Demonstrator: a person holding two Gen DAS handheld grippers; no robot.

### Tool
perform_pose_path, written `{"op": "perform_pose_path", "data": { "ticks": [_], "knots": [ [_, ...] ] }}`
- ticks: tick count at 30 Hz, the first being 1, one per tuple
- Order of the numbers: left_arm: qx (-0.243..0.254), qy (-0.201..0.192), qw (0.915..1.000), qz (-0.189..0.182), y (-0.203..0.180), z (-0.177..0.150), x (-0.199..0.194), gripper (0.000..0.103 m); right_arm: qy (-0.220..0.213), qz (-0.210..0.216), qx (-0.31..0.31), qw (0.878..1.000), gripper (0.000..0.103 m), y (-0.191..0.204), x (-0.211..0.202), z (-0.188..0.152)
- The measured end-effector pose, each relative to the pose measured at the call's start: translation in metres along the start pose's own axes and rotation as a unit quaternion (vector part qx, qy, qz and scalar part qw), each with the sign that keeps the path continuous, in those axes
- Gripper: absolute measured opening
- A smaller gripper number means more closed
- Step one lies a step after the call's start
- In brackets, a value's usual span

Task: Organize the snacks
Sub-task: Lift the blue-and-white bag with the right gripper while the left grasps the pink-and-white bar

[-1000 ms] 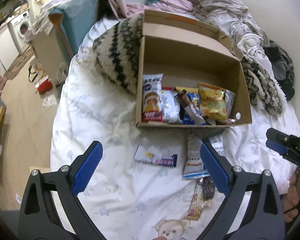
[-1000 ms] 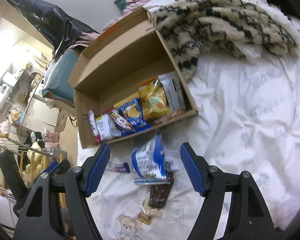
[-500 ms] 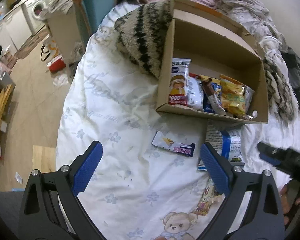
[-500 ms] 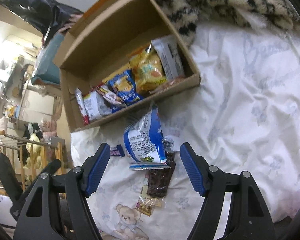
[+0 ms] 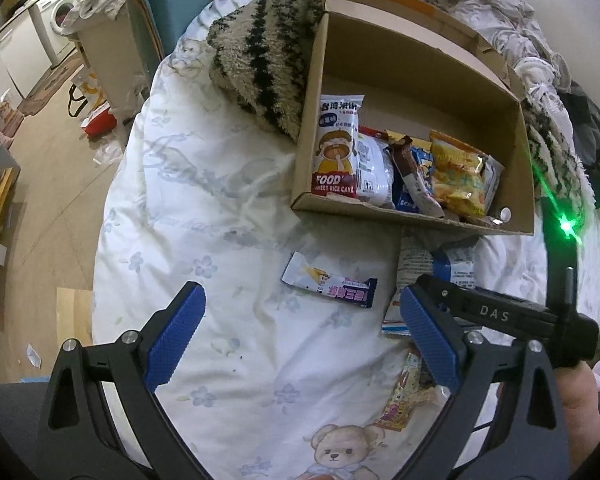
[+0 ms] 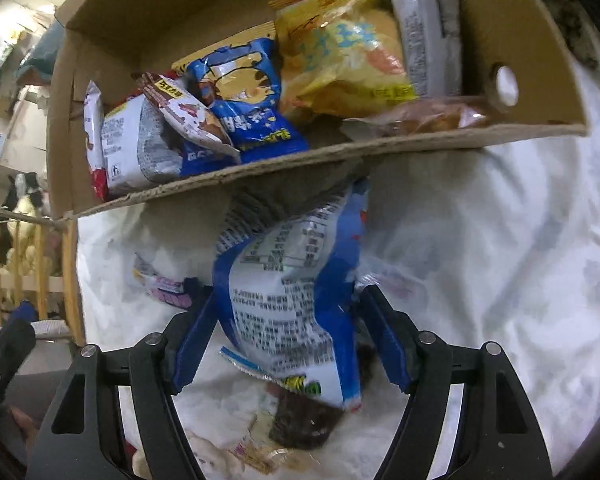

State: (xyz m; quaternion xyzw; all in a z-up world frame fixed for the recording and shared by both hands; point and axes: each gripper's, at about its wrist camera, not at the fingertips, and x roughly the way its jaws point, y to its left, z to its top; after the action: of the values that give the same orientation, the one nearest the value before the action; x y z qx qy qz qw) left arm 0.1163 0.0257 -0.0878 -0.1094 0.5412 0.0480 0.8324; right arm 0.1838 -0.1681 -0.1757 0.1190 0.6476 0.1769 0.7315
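Two grippers: your right gripper (image 6: 288, 344) straddles the blue-and-white crinkly foil snack bag (image 6: 288, 300), jaws closing, pads not clearly pressing yet; your left gripper (image 5: 300, 340) hangs wide, holding nothing.
Bag's place: on the white floral bedsheet (image 5: 204, 216), just before the open brown cardboard box (image 5: 412, 216).
Grip advice: pinch the bag's puffy middle squarely.
Texture: slippery film, air-filled, crushable.
Beneath: a dark flat wrapped bar (image 6: 300, 424), touching the bag.
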Motion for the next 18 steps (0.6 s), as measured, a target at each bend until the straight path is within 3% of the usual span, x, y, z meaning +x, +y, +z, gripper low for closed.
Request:
{"op": "perform_pose_path", "data": {
  "ticks": [5, 11, 18],
  "knots": [
    [-0.008, -0.003, 1.0, 0.001, 0.002, 0.002, -0.001, 0.097, -0.004, 0.008, -0.038, 0.999, 0.056, 0.019, -0.013, -0.01],
    [-0.014, -0.008, 0.9999, 0.005, 0.007, 0.001, -0.003, 0.097, -0.012, 0.039, -0.035, 0.999, 0.055, 0.028, -0.053, -0.032],
    [-0.019, -0.005, 0.9997, 0.01, 0.01, 0.0, -0.001, 0.097, -0.085, 0.097, 0.011, 0.992, 0.055, 0.005, -0.115, -0.053]
  ]
}}
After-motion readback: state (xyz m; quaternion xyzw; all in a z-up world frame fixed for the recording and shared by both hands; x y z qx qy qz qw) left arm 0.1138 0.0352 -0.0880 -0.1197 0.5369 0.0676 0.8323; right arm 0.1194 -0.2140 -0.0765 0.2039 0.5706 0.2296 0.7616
